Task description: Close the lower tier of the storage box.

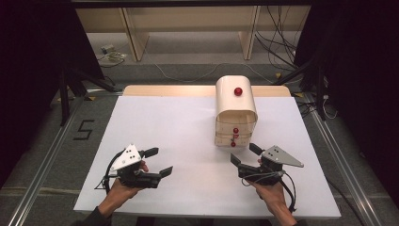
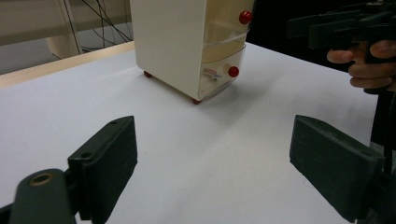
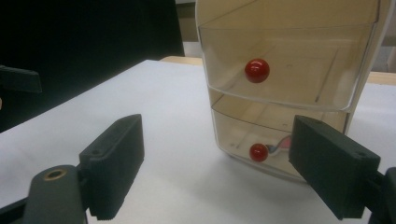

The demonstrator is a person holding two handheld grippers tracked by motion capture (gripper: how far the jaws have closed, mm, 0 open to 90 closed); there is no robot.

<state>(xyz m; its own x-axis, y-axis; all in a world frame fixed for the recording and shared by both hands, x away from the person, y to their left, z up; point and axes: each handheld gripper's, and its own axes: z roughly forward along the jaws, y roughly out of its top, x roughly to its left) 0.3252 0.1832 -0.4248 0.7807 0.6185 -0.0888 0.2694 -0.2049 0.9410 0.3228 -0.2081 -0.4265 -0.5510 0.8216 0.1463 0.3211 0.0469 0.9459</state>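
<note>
We see a white table (image 1: 155, 122) with a strip of bare wood along its far edge. On it, toward the far right, stands a cream drawer cabinet (image 1: 235, 110); it sits well in from the right edge and just short of the wooden strip, and the wide stretch to its left lies bare.

Our left gripper (image 1: 153, 162) hovers over the near left part of the table, jaws spread wide and holding nothing, well apart from the cabinet. Our right gripper (image 1: 244, 154) is just in front of the cabinet, jaws likewise released, with open white surface between them.

In the right gripper view the two clear drawer fronts face us, an upper red knob (image 3: 257, 70) and a lower red knob (image 3: 258, 152). A small item lies inside the lower drawer, too blurred to name.
</note>
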